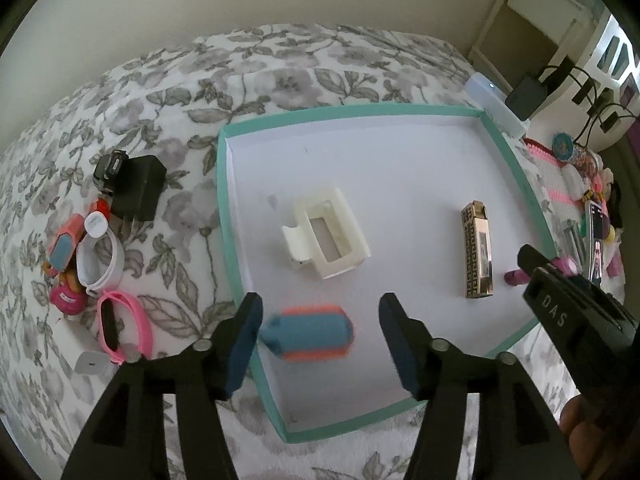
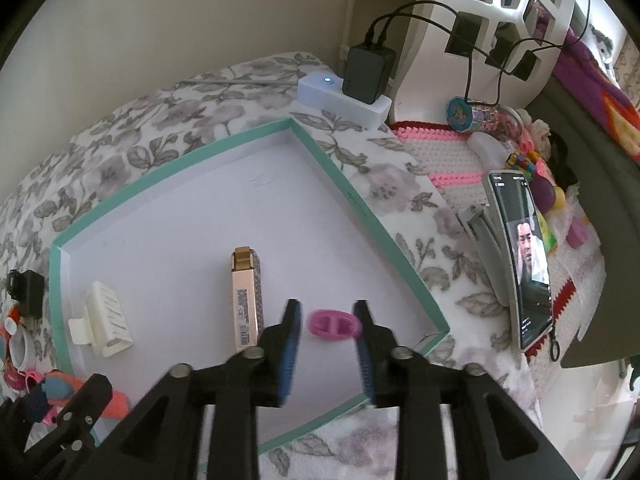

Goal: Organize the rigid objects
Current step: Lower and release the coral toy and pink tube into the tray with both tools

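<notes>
A white tray with a teal rim [image 1: 224, 208] [image 2: 360, 200] lies on the floral bed cover. In it lie a cream hair claw clip [image 1: 324, 236] [image 2: 102, 320], a gold patterned box [image 1: 478, 250] [image 2: 246, 300], a blurred blue and orange case [image 1: 308, 332] and a small pink oval piece [image 2: 334, 324] [image 1: 514, 278]. My left gripper [image 1: 320, 332] is open, its fingers on either side of the blue and orange case. My right gripper [image 2: 326, 328] is open around the pink piece, apart from it.
Left of the tray lie a black charger [image 1: 138, 188], a white band [image 1: 98, 256], a pink band [image 1: 120, 328] and small toys. Right of the tray stand a phone on a stand [image 2: 524, 256], a white power strip [image 2: 344, 96], cables and trinkets on a crocheted mat.
</notes>
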Available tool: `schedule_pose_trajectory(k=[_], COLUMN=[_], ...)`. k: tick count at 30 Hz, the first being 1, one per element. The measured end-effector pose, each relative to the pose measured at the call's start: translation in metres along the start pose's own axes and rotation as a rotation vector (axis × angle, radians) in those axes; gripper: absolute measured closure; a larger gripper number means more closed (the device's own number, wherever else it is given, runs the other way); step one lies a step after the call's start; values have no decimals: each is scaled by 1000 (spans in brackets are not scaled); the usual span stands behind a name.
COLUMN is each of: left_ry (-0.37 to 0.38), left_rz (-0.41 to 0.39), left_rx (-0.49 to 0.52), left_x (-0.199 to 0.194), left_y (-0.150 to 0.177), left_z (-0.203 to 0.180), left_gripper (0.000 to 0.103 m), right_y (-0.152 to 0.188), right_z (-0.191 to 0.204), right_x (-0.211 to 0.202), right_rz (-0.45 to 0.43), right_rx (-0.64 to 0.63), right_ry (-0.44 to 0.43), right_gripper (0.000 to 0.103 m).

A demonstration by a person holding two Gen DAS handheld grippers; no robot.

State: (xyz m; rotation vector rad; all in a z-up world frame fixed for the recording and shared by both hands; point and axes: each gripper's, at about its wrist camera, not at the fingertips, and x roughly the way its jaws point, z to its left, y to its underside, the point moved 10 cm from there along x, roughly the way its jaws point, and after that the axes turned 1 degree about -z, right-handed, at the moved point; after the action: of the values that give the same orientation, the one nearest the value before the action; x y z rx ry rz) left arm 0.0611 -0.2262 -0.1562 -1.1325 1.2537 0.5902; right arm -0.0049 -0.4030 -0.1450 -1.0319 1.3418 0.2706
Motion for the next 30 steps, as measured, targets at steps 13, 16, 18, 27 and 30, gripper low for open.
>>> schedule_pose_trajectory(k=[13,16,18,27,30], left_ry=[-10,-12,-8,-20,-29], left_rz=[-88,-97,-97,-132,-124], left_rx=[-51,-73,-87,-133,-151], left_x=[-17,-20,-21,-32,-32], left_y=[-16,-18,-18,-22,-20], left_z=[16,23,26,44,51], left_gripper=[25,25,25,12,12], right_y=[-3,-3,-3,-6,-6], right_z=[6,8,10,17,19], right_x=[-4,-4,-4,-9,-11], right_rz=[-22,-24,-24,-48,-54], right_rx=[-4,-14,-19,-40,-49], right_ry=[-21,-21,-29,-45,-47], right_gripper=[35,29,26,8,4])
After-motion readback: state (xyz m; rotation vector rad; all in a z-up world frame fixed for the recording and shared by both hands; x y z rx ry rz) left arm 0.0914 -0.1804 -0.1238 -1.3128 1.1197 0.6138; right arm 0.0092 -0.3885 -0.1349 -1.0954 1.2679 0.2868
